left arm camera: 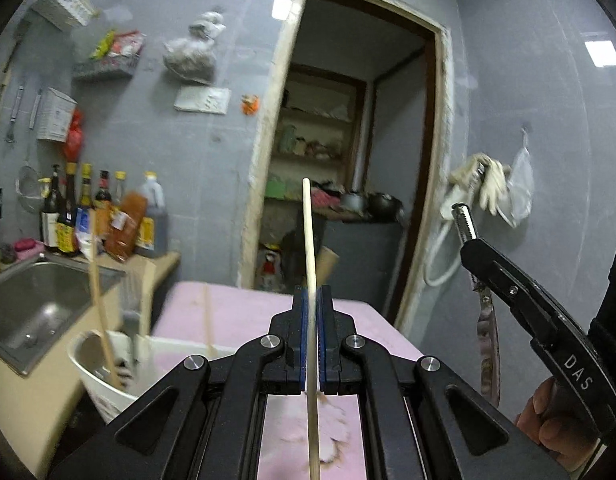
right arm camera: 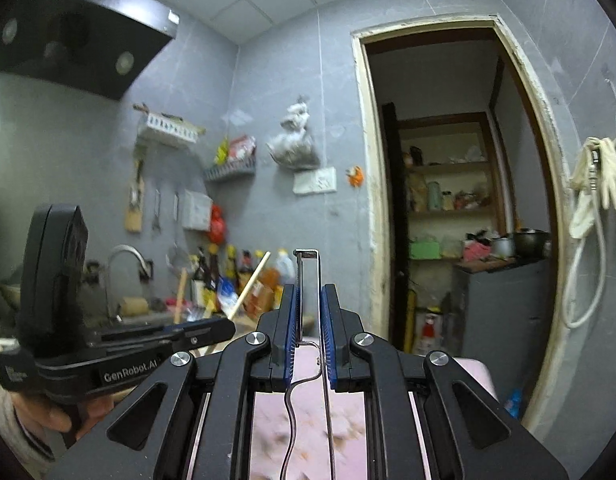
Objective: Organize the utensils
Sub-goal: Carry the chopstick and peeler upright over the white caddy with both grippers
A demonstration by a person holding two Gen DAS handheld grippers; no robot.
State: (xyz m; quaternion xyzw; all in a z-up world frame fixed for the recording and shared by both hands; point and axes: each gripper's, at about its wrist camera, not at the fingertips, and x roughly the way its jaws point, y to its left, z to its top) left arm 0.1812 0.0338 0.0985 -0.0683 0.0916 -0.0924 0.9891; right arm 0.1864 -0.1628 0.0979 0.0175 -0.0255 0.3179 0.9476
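Note:
My left gripper [left arm camera: 312,300] is shut on a pale wooden chopstick [left arm camera: 309,240] that points up past the jaws. It also shows in the right wrist view [right arm camera: 250,286], held by the left gripper [right arm camera: 212,330]. My right gripper [right arm camera: 309,300] is shut on a metal peeler [right arm camera: 309,272] with a wire handle. The peeler also shows in the left wrist view [left arm camera: 465,226], in the right gripper [left arm camera: 473,246]. A white utensil holder [left arm camera: 94,368] at lower left holds several wooden utensils [left arm camera: 102,312]. Both grippers are raised above a pink table [left arm camera: 244,316].
A steel sink [left arm camera: 36,308] lies at the left, with sauce bottles [left arm camera: 100,216] behind it on the counter. An open doorway [left arm camera: 347,160] leads to a pantry. Gloves and a hose [left arm camera: 483,184] hang on the right wall. A range hood [right arm camera: 76,40] hangs at upper left.

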